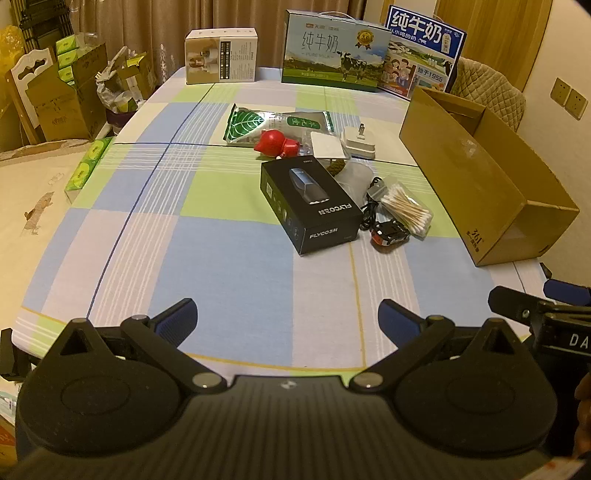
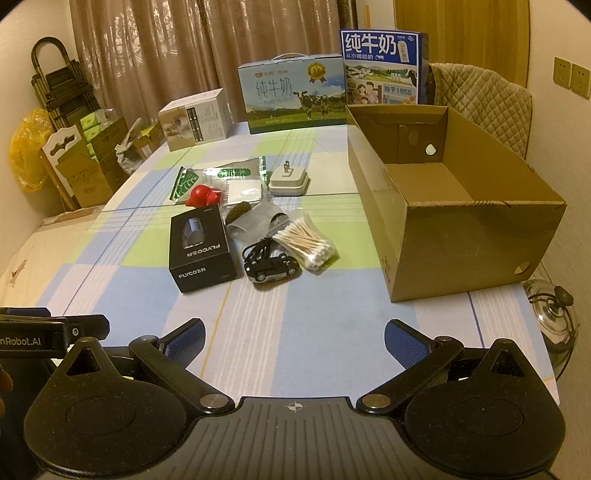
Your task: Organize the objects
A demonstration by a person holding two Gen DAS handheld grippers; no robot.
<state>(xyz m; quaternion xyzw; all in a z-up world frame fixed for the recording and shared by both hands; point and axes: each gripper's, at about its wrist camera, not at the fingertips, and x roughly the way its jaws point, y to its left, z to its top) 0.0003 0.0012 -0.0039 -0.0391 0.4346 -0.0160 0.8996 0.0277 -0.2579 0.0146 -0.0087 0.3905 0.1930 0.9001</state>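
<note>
Dim warm yellowish indoor light, soft faint shadows beside things on the surface point(image 1: 229, 236), strong fisheye bending and dark vignette at the corners, slight grain, far curtains point(image 2: 166, 55) soft, centre fairly sharp

I stand at a table point(image 2: 258, 332) spread with a checked cloth of blue, green and pale squares. Brown curtains point(image 2: 166, 55) hang along the far wall, and a wooden door point(image 1: 491, 33) stands to their right. A quilted chair back point(image 2: 484, 103) sits by the cream wall, where two sockets point(image 2: 571, 75) are mounted. On the left, cardboard cartons point(image 1: 62, 103) crowd the floor beside a folded trolley point(image 2: 59, 85). The light is dim and warm.
</note>
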